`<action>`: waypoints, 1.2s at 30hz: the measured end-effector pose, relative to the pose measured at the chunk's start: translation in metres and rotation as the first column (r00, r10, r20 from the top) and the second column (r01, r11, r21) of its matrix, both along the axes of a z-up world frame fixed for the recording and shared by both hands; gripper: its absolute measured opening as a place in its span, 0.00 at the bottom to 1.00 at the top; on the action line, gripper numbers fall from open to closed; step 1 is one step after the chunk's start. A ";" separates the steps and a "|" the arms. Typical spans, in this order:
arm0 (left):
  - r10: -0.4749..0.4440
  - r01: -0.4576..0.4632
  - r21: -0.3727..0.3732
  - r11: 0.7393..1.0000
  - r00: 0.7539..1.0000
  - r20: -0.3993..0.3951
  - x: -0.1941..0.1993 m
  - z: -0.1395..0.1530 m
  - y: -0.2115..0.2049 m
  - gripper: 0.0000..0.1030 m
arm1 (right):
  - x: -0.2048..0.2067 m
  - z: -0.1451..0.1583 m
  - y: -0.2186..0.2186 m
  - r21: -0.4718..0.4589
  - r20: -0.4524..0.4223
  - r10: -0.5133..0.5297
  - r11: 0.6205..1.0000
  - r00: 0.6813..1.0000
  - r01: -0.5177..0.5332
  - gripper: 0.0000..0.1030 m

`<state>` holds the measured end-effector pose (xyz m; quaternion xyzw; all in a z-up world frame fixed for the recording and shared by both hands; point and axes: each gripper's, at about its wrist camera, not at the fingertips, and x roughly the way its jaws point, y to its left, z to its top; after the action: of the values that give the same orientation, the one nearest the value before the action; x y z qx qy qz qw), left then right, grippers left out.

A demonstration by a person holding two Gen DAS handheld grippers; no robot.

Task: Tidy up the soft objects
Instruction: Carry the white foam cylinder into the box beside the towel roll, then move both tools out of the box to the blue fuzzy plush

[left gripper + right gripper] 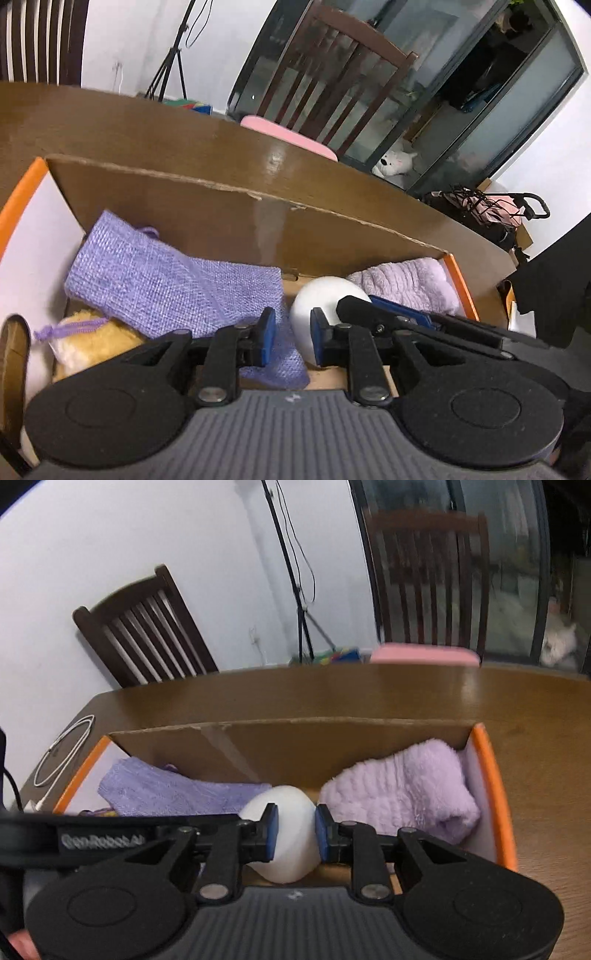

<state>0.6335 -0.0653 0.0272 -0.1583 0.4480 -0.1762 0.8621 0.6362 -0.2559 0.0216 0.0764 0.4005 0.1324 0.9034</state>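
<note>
Brown table (332, 690): cardboard box (295, 738), white cable (62, 749)

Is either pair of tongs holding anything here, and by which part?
The right tongs squeeze the white ball across its middle, denting both sides. The left tongs are shut and hold nothing.

Soft, even indoor light, glare on the table (275, 158), fisheye-bent edges (slight motion blur, right view).

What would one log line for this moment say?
right gripper: shut on white ball | left gripper: shut, empty | both over cardboard box
</note>
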 end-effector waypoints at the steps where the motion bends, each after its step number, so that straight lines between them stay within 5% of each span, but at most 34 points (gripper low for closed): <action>1: 0.010 -0.010 0.015 1.000 1.000 0.006 0.000 0.001 -0.001 0.20 | 0.002 -0.001 0.001 -0.004 -0.006 0.013 1.000 1.000 -0.013 0.22; 7: 0.036 -0.039 0.049 0.998 0.998 0.059 -0.016 0.018 0.002 0.42 | 0.010 -0.009 -0.010 0.097 -0.068 0.013 0.995 0.998 -0.006 0.24; 9: 0.027 -0.033 0.075 0.997 0.996 0.083 -0.030 0.030 0.002 0.42 | 0.006 -0.006 -0.004 0.063 -0.035 0.010 0.998 0.999 -0.007 0.33; 11: 0.008 -0.020 0.098 0.995 0.993 0.121 -0.048 0.050 0.004 0.43 | -0.005 0.005 0.001 0.035 -0.010 0.008 0.999 1.000 -0.008 0.53; 15: -0.013 -0.017 0.140 0.990 0.976 0.215 -0.095 0.091 0.016 0.53 | -0.036 0.045 -0.002 -0.023 0.053 0.010 1.000 0.999 -0.009 0.60; 20: -0.047 -0.026 0.235 0.972 0.953 0.300 -0.169 0.127 0.034 0.66 | -0.105 0.105 -0.023 -0.068 0.137 -0.011 0.997 0.990 0.020 0.64; 23: -0.030 -0.058 0.247 0.967 0.940 0.339 -0.205 0.145 0.046 0.71 | -0.156 0.136 -0.034 -0.118 0.194 -0.002 0.993 0.981 0.026 0.74; 27: -0.011 -0.092 0.251 0.964 0.925 0.380 -0.255 0.163 0.057 0.75 | -0.224 0.162 -0.043 -0.153 0.263 -0.002 0.987 0.965 0.044 0.76; 36: -0.036 -0.137 0.263 0.955 0.826 0.563 -0.383 0.163 0.069 0.87 | -0.355 0.163 -0.051 -0.135 0.440 -0.007 0.988 0.898 0.074 0.77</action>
<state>0.2510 0.0039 0.1898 0.0177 0.1914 -0.1237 0.9735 0.2813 -0.3070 0.1842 -0.0145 0.1940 0.0971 0.9761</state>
